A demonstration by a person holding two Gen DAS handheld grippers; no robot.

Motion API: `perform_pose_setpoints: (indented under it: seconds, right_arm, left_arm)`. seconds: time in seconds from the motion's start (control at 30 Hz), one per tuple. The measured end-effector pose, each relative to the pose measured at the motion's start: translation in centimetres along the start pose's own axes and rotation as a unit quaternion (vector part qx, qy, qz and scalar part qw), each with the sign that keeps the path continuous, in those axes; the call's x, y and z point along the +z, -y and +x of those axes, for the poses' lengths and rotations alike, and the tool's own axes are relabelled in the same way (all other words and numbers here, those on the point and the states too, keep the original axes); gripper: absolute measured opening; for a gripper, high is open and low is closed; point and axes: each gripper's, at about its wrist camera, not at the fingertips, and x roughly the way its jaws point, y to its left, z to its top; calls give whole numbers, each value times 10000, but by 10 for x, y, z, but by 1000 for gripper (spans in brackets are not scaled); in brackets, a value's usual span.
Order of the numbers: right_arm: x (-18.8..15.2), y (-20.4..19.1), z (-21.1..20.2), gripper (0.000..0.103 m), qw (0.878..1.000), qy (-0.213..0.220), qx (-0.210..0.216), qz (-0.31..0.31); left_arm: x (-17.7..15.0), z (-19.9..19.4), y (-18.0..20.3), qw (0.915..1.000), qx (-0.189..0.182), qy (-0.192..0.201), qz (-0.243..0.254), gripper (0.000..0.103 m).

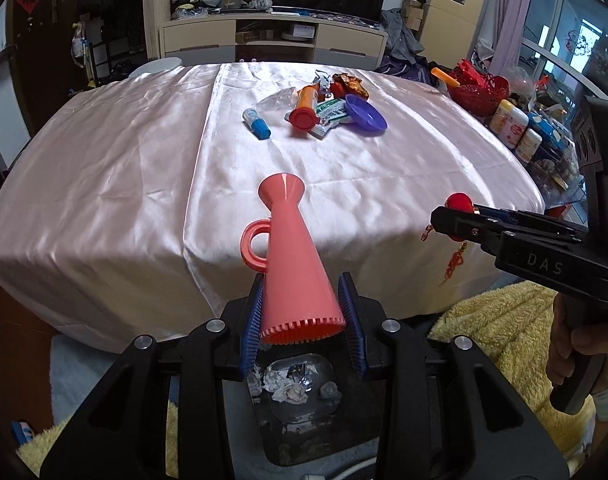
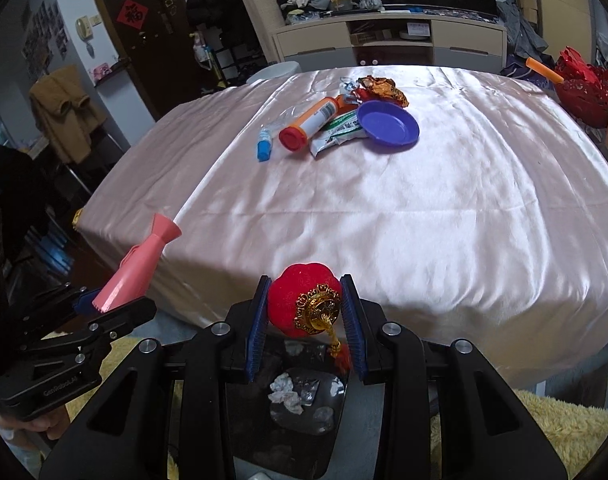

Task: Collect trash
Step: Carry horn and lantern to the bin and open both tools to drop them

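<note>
Two grippers are seen loaded, both held just off the near table edge, above a dark bin (image 1: pixel 299 396) w/ crumpled tissue in it. Left gripper (image 1: pixel 301 312) is clamped on a pink horn-shaped toy (image 1: pixel 291 252), wide toothed end betw. the pads, long axis pointing fwd over the cloth, narrow flared mouth farthest away. Right gripper (image 2: pixel 304 312) is closed on a red lantern ornament (image 2: pixel 299 304), gold cap facing the camera, tassel hanging down betw. the pads. Bin opening is judged to lie directly below both sets of jaws, so a release looks like the likely next step; neither side is clearly nearer. Remaining trash pile (image 2: pixel 344 120) (orange tube, blue tube, wrappers, purple dish) is left well apart, far-centre on the pink tablecloth (image 2: pixel 424 220). Bin rim is largely hidden by gripper bodies in both views; depth and outline can't be made out. Wrapper labels are unreadable.
</note>
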Motion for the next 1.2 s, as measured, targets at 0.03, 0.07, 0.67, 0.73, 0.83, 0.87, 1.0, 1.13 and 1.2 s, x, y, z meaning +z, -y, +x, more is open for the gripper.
perform_pose_setpoints:
  seconds: [0.03, 0.07, 0.67, 0.73, 0.83, 0.87, 1.0, 1.13, 1.2]
  right_arm:
    - [-5, -2, 0, 36, 10000, -34, 0, -33]
    - [-10, -4, -1, 36, 10000, -68, -6, -62]
    - [-74, -15, 29, 36, 9966, -763, 304, -28]
    - [-75, -15, 36, 36, 9959, -856, 277, -11]
    - [-78, -16, 44, 36, 9950, -968, 246, -14]
    - [-78, -16, 46, 36, 9947, -1000, 242, -14]
    - [-81, -15, 55, 36, 9936, -1100, 244, 25]
    - [-81, -15, 60, 37, 9930, -1149, 282, 54]
    - [-80, -15, 62, 37, 9927, -1165, 306, 66]
  left_arm:
    - [-5, -1, 1, 10000, -3, -20, 5, 34]
    - [-10, -2, 2, 10000, -7, -40, 3, 34]
    - [-80, 33, 11, 9969, -15, -783, -65, 34]
    - [-84, 39, 10, 9960, -4, -888, -63, 34]
    - [-88, 48, 9, 9946, -3, -1033, -50, 34]
    - [-89, 50, 9, 9942, -14, -1078, -41, 34]
    - [-93, 60, 8, 9923, -80, -1233, -27, 34]
    - [-93, 64, 9, 9913, -136, -1307, 22, 34]
    - [-92, 65, 10, 9911, -134, -1324, 63, 35]
